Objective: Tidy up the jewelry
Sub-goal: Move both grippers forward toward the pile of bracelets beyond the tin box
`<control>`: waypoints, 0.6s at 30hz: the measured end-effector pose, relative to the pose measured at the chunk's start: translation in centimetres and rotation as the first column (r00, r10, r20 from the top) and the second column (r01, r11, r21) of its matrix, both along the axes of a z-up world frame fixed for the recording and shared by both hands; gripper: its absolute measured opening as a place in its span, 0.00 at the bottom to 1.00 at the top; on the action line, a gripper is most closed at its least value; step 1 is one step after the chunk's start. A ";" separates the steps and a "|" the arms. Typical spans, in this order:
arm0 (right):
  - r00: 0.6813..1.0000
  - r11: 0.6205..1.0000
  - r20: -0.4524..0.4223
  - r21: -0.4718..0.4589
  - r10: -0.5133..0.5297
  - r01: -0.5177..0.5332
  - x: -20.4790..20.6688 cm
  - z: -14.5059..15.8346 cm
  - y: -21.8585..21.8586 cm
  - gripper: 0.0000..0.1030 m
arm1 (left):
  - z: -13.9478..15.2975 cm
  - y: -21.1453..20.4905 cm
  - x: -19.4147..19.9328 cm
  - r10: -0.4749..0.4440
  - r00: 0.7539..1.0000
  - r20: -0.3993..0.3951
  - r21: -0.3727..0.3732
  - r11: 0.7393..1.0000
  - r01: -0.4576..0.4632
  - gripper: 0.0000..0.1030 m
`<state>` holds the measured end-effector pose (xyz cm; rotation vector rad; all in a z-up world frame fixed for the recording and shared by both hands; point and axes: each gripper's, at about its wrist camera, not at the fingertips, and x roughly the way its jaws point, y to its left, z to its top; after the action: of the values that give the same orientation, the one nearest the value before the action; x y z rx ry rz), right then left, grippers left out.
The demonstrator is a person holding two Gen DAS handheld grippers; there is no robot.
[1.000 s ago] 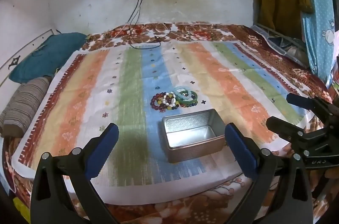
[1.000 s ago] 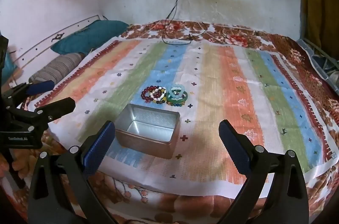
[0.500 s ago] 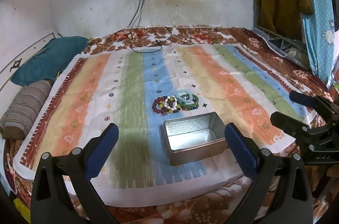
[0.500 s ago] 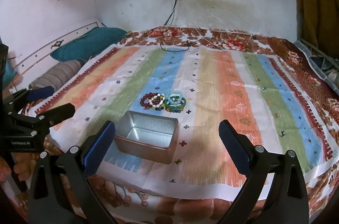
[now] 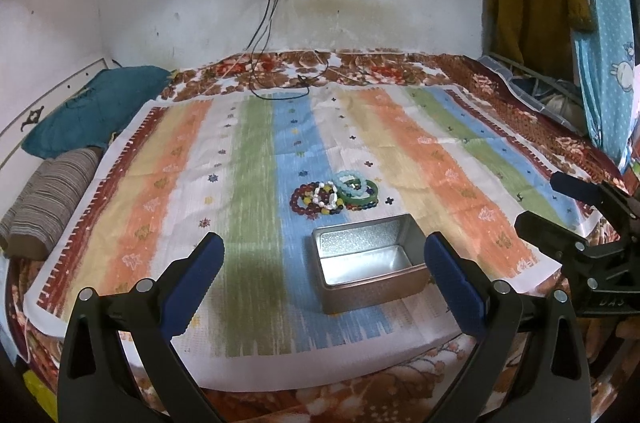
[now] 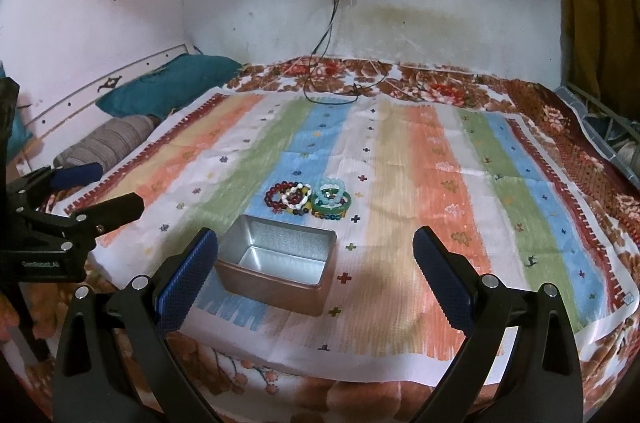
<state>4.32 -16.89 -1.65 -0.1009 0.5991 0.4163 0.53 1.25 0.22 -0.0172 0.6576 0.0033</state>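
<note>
Both tongs, left (image 5: 323, 273) and right (image 6: 316, 269), gape wide and hold nothing above the bed's near edge. The bracelets (image 5: 334, 195) lie heaped on the striped cloth (image 5: 256, 159) just beyond the empty tin (image 5: 368, 263). Best to single out one outer bracelet, pinching its beads, not the pile

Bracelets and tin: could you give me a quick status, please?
Both claws, left and right, open, empty. Bracelets piled behind empty tin. Path clear.
</note>
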 end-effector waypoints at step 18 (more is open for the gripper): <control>0.996 0.998 -0.068 0.034 -0.050 0.053 3.5 -0.6 -0.4 0.96 | -0.2 1.7 3.1 0.065 0.995 -0.080 -0.024 0.997 -0.067 0.95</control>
<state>7.86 -17.27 -2.22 -0.0376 0.6592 0.3812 3.58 2.95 -0.03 -0.0649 0.7364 0.0590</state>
